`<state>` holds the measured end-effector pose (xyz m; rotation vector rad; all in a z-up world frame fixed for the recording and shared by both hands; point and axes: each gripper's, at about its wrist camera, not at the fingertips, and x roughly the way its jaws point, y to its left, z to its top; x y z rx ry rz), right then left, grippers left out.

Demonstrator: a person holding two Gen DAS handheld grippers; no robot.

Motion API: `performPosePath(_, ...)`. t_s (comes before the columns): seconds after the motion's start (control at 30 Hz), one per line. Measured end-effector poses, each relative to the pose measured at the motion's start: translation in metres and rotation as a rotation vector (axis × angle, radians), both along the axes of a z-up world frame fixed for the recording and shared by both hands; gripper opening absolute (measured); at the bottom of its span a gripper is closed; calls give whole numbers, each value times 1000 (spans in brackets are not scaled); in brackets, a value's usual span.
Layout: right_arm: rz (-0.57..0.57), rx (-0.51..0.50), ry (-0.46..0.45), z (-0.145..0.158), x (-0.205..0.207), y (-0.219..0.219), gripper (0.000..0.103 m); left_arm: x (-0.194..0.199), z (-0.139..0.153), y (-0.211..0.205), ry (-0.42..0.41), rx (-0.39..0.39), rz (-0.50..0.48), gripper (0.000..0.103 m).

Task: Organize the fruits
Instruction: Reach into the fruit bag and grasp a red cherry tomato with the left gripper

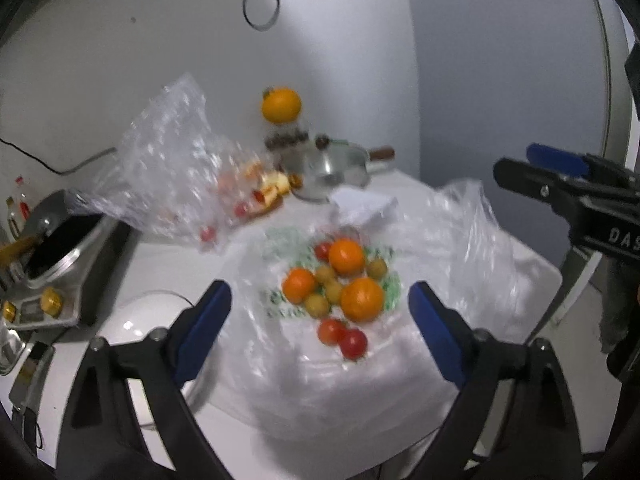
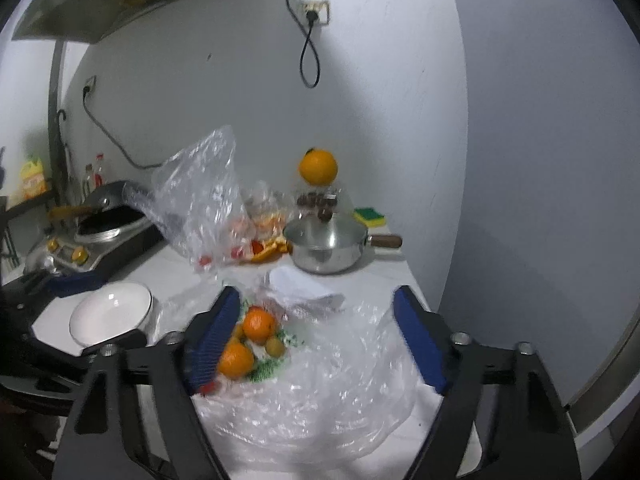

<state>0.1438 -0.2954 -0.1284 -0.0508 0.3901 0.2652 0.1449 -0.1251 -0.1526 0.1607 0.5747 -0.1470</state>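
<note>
A clear plastic bag (image 1: 340,380) lies open on the white counter with oranges (image 1: 362,299), small yellow-green fruits (image 1: 317,305) and red tomatoes (image 1: 353,343) on it. My left gripper (image 1: 320,300) is open and empty, held above the fruit pile. My right gripper (image 2: 316,312) is open and empty, over the bag (image 2: 320,392) with the oranges (image 2: 259,324) by its left finger; it also shows in the left wrist view (image 1: 560,176) at the right edge. A white bowl (image 2: 112,314) stands left of the bag.
A second clear bag (image 2: 200,200) with fruit scraps stands behind. A steel pot (image 2: 326,246) with a lid sits at the back, with a large orange (image 2: 318,167) on a jar behind it. A cooker (image 2: 104,228) is at left, a sponge (image 2: 369,215) by the wall.
</note>
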Motion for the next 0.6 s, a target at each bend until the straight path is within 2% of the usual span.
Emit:
performPosePath(0.07, 8, -8, 26, -9, 3, 0, 75, 6, -12, -4, 36, 7, -10, 86)
performPosePath(0.17, 16, -7, 51, -19, 5, -1, 73, 14, -28, -9, 96, 8, -23, 73)
performPosePath(0.23, 16, -9, 64, -24, 7, -3, 68, 18, -37, -11, 137, 9, -33, 64)
performPosePath(0.43, 15, -2, 95, -34, 12, -6, 66, 33, -63, -15, 226, -3, -37, 51)
performPosePath(0.6, 17, -2, 109, -40, 16, -6, 65, 41, -74, -16, 258, -2, -35, 44)
